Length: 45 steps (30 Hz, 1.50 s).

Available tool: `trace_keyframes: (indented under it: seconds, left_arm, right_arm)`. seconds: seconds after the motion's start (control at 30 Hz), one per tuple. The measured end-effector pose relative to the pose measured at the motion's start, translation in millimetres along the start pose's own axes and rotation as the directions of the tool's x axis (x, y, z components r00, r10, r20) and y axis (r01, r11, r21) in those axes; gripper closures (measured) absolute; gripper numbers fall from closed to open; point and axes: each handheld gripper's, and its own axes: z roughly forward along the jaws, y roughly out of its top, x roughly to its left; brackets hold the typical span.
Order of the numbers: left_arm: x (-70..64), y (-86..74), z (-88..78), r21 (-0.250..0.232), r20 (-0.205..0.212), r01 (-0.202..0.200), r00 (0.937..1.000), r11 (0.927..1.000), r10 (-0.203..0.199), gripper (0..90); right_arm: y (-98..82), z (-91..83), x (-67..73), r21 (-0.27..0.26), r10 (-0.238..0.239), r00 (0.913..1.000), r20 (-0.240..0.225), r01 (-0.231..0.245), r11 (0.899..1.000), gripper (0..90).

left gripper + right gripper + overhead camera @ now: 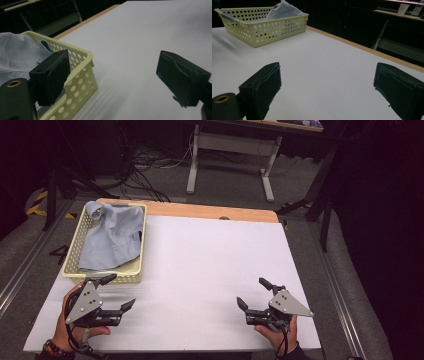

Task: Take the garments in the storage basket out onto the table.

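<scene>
A pale yellow perforated basket [135,270] sits on the white table [210,270] at about ten o'clock from the table's middle, up against the left edge. Inside it lies a crumpled light blue shirt [112,237], bunched so that it rises above the rim at the far end; its collar shows at the basket's far left corner. Nothing else can be seen in the basket.

The left gripper [111,292] hovers just beside the basket's near wall, at about eight o'clock on the table. Its jaws stand wide apart and hold nothing; one jaw tip is close to the basket's near rim, though I cannot tell whether it touches. In the left gripper view, the basket's corner [86,72] sits right behind one jaw, with the shirt [17,57] beyond it.

The right gripper [254,294] rests low at about four o'clock, well apart from the basket. Its jaws are spread wide too, with only bare table between them. In the right gripper view, the basket [269,27] stands at eleven o'clock, the shirt [284,10] heaped inside.
</scene>
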Motion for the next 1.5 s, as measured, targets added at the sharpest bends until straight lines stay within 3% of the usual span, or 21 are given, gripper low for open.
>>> trace_keyframes:
  seconds: [0.27, 0.4, 0.53, 0.6, 0.63, 0.67, 0.77, 0.8, 0.83, 0.93, 1.0, 1.03, 1.07, 1.13, 1.2, 1.27, 1.3, 1.33, 1.43, 1.47, 1.5]
  left_arm:
    - [2.7, -4.5, 5.0, 0.039, -0.029, 0.012, 0.9995, 0.9992, -0.010, 13.6]
    - [5.0, -2.4, 3.4, -0.005, -0.068, -0.002, 0.9977, 1.0000, 0.002, 15.9]
    - [11.2, 0.0, 4.2, -0.002, -0.139, 0.037, 0.9897, 0.9993, -0.037, 17.2]
    - [16.4, 3.2, 2.6, 0.010, -0.166, 0.054, 0.9847, 0.9985, -0.052, 17.2]
    - [19.6, 5.6, 0.8, -0.003, -0.179, 0.062, 0.9820, 0.9981, -0.061, 17.2]
    - [30.0, 13.0, -0.3, -0.002, -0.187, 0.100, 0.9774, 0.9950, -0.099, 17.1]
    - [42.7, 21.9, -0.1, -0.004, -0.175, 0.143, 0.9743, 0.9897, -0.142, 15.6]
    - [57.0, 33.8, 5.7, 0.028, -0.178, 0.154, 0.9729, 0.9876, -0.147, 14.5]
    - [57.0, 33.8, 5.7, 0.028, -0.178, 0.154, 0.9729, 0.9876, -0.147, 14.2]
    - [81.1, 50.9, 20.7, 0.098, -0.190, 0.161, 0.9717, 0.9820, -0.140, 14.0]
    - [108.2, 58.6, 42.2, 0.190, -0.208, 0.195, 0.9659, 0.9623, -0.154, 14.7]
    - [108.2, 58.6, 42.2, 0.190, -0.208, 0.195, 0.9659, 0.9623, -0.154, 13.9]
    - [118.9, 58.5, 51.6, 0.227, -0.235, 0.208, 0.9597, 0.9514, -0.153, 13.9]
    - [133.5, 56.0, 64.7, 0.266, -0.241, 0.257, 0.9508, 0.9290, -0.194, 13.8]
    - [145.9, 52.0, 79.5, 0.323, -0.273, 0.272, 0.9437, 0.9063, -0.186, 13.1]
    - [156.7, 46.0, 94.2, 0.384, -0.299, 0.287, 0.9379, 0.8777, -0.176, 13.4]
    - [167.1, 39.1, 107.0, 0.426, -0.308, 0.325, 0.9295, 0.8442, -0.203, 13.5]
    - [167.1, 39.1, 107.0, 0.426, -0.308, 0.325, 0.9295, 0.8442, -0.203, 13.8]
    - [180.5, 29.4, 123.1, 0.471, -0.317, 0.375, 0.9165, 0.7982, -0.244, 14.1]
    - [187.2, 23.5, 130.2, 0.488, -0.318, 0.415, 0.9038, 0.7678, -0.287, 17.6]
    - [187.2, 23.5, 130.2, 0.488, -0.318, 0.415, 0.9038, 0.7678, -0.287, 19.3]
  right_arm:
    - [-2.7, -2.1, -2.4, 0.007, -0.004, 0.9997, 0.025, 0.004, 1.000, 8.2]
    - [-7.8, 1.7, -3.2, 0.033, -0.015, 0.9994, 0.032, 0.014, 0.999, 8.3]
    - [-14.7, 0.4, -5.7, 0.058, -0.030, 0.9976, 0.062, 0.027, 0.998, 8.8]
    - [-16.7, 2.1, -8.4, 0.063, -0.001, 0.9982, 0.059, -0.003, 0.998, 8.8]
    - [-17.6, 3.1, -8.7, 0.070, 0.008, 0.9983, 0.057, -0.012, 0.997, 8.8]
    - [-18.6, 4.9, -7.2, 0.082, -0.003, 0.9986, 0.052, -0.001, 0.997, 8.9]
    - [-19.6, 6.2, -5.6, 0.095, -0.009, 0.9986, 0.052, 0.004, 0.996, 8.9]
    - [-20.1, 6.9, -6.2, 0.096, 0.000, 0.9987, 0.051, -0.005, 0.995, 8.9]
    - [-20.1, 6.9, -6.2, 0.096, 0.000, 0.9987, 0.051, -0.005, 0.995, 8.9]
    - [-21.7, 8.5, -7.1, 0.104, 0.009, 0.9990, 0.044, -0.013, 0.995, 8.8]
    - [-21.6, 8.4, -6.4, 0.102, 0.001, 0.9994, 0.036, -0.004, 0.995, 8.8]
    - [-21.6, 8.4, -6.4, 0.102, 0.001, 0.9994, 0.036, -0.004, 0.995, 8.8]
    - [-22.0, 8.6, -6.4, 0.105, 0.001, 0.9994, 0.036, -0.005, 0.994, 8.8]
    - [-22.4, 8.7, -6.6, 0.106, 0.006, 0.9994, 0.034, -0.010, 0.994, 8.9]
    - [-23.5, 9.3, -6.7, 0.110, 0.015, 0.9993, 0.034, -0.018, 0.994, 8.8]
    - [-24.8, 9.2, -6.3, 0.116, 0.014, 0.9996, 0.026, -0.017, 0.993, 8.9]
    - [-25.8, 8.7, -5.9, 0.121, 0.010, 0.9997, 0.024, -0.013, 0.993, 8.8]
    - [-25.8, 8.7, -5.9, 0.121, 0.010, 0.9997, 0.024, -0.013, 0.993, 8.8]
    - [-26.5, 8.1, -6.3, 0.120, 0.014, 0.9997, 0.019, -0.016, 0.993, 8.8]
    - [-26.9, 7.6, -6.0, 0.120, 0.014, 0.9999, 0.007, -0.015, 0.993, 8.8]
    - [-27.1, 7.6, -5.6, 0.119, 0.009, 1.0000, 0.000, -0.009, 0.993, 9.0]
